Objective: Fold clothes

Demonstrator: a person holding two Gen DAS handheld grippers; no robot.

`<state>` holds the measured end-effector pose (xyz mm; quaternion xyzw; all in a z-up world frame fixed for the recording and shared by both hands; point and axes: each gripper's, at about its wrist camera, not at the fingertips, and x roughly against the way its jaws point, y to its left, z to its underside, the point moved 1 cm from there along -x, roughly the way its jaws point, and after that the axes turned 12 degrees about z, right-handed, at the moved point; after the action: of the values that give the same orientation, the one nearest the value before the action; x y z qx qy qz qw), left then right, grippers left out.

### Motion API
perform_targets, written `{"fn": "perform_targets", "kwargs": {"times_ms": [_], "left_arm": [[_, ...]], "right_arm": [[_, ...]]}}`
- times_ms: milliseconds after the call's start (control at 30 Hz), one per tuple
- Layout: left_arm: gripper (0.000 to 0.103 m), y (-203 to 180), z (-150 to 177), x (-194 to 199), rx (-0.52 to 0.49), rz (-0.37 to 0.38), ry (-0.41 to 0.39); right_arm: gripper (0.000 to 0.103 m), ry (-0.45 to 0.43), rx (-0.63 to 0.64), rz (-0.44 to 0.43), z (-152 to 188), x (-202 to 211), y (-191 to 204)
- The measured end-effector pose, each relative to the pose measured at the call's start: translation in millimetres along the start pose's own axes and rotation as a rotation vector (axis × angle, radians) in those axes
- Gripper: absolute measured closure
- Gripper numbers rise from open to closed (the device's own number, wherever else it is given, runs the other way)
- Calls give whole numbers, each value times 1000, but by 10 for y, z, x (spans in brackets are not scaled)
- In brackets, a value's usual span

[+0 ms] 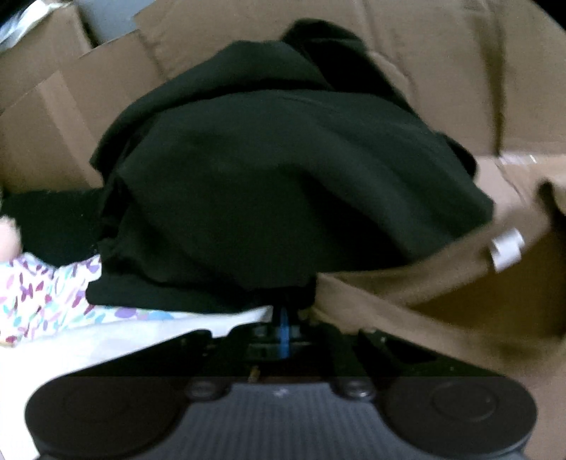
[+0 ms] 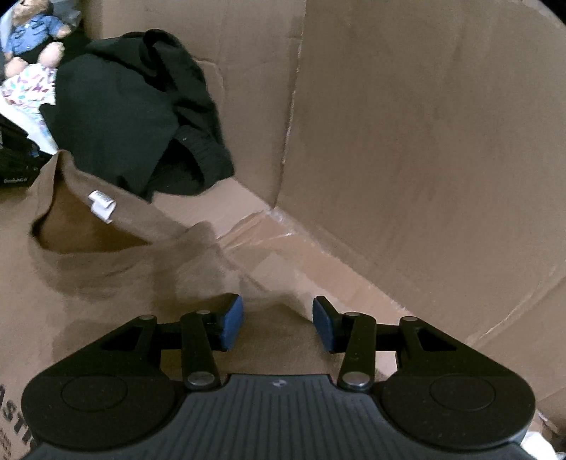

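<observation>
Tan garment (image 2: 106,283): spread flat on cardboard (image 2: 353,283), neck opening toward the black pile (image 2: 116,116); a white tag (image 2: 102,206) sits on the collar's far rim. Its long axis cannot be told, since only the neck end shows.
Tan garment, left view (image 1: 406,304): lies right of the black pile, its collar edge running from the claw toward the tag (image 1: 506,247).
Black pile: bunched dark clothing just past the tan collar, touching its rim, heaped against the box wall; no clear direction.
Left claw (image 1: 284,323): pressed together, blue pads meeting in one thin line at the black pile's near hem, beside the tan edge. Whether cloth is caught between them cannot be told; the picture is blurred.
Right claw (image 2: 277,323): spread, blue pads (image 2: 231,323) apart over the tan cloth near its edge, nothing pinched.
Print cloth (image 1: 42,293): white with coloured flecks, left of the black pile and partly under it.
Toy bear (image 2: 32,32): in a blue shirt, beyond the print cloth, left of the black pile.
Surface: brown cardboard floor with a taped seam, right of the black pile.
Room: tall cardboard walls (image 2: 442,141) rise behind and right of the black pile, meeting in a corner.
</observation>
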<state>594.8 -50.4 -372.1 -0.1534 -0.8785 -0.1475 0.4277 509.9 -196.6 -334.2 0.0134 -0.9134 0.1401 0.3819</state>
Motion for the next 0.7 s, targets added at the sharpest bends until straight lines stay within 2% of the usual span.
{"fn": "perform_targets", "kwargs": {"times_ms": [100, 233, 333, 433, 700], "left_arm": [[101, 99, -26, 142, 35, 17, -14], [94, 244, -28, 382, 65, 10, -19], [92, 340, 1, 652, 87, 8, -37], [89, 403, 34, 885, 88, -7, -24], [63, 643, 184, 1562, 146, -17, -21]], "right_arm": [[55, -22, -58, -22, -26, 107, -100], [55, -38, -53, -51, 12, 324, -273], [55, -25, -52, -35, 37, 445, -440], [55, 6, -63, -10, 84, 607, -626], [55, 68, -101, 38, 420, 1154, -816]]}}
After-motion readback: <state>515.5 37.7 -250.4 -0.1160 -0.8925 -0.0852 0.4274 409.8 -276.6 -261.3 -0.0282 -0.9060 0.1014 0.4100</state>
